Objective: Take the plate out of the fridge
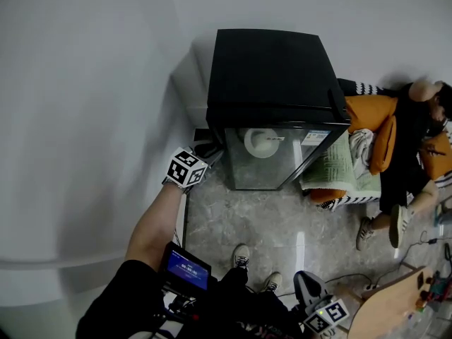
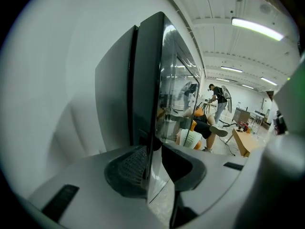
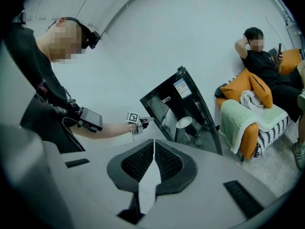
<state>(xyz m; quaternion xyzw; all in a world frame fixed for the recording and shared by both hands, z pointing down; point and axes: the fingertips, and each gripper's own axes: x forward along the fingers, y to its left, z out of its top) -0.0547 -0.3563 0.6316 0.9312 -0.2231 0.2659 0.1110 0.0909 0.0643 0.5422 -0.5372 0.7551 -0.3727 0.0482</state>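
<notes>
right gripper [image 3: 153,143]: 5 o'clock, by the body, jaws together, empty | left gripper [image 2: 152,149]: 11 o'clock, clamped on fridge door [image 2: 144,80] edge | advice: hold grip square, pull along hinge arc | plate [image 1: 261,142]: 12 o'clock, inside fridge [image 1: 272,69], behind glass

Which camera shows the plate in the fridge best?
The head view: the plate shows whole and white through the glass door. The right gripper view shows it smaller and tilted. The left gripper view shows only the door's edge and reflections, no plate.
</notes>
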